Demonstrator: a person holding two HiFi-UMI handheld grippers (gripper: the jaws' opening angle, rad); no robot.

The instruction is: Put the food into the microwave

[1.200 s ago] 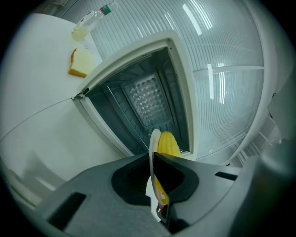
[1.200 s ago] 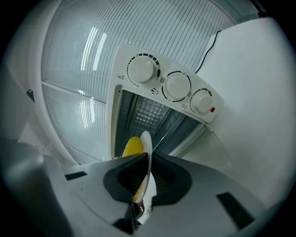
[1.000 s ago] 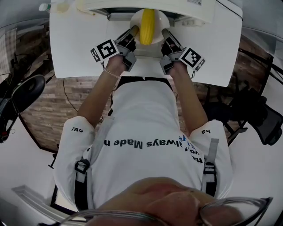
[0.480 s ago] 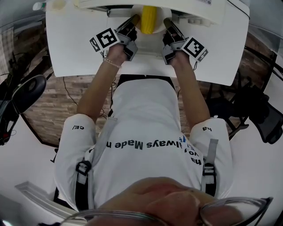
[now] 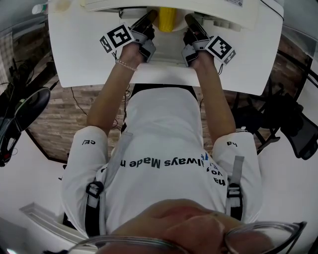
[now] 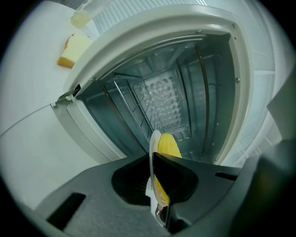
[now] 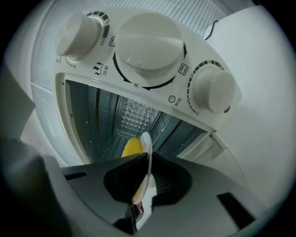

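Both grippers have pushed forward since 1.0 s ago, so the yellow food [image 5: 167, 17] now lies mostly under the microwave [image 5: 213, 7] top, and the head view shows only its near end. The left gripper [image 6: 156, 185] and right gripper [image 7: 140, 187] each pinch the rim of the white plate [image 6: 153, 148] carrying the food, 1 per side, at the mouth of the open cavity. The plate appears nearly edge-on. 3 white knobs [image 7: 148, 48] sit on the panel. "230" is legible beside 1, but the other marks are too small. The shirt print [image 5: 149, 161] reads "Always Made", upside down.
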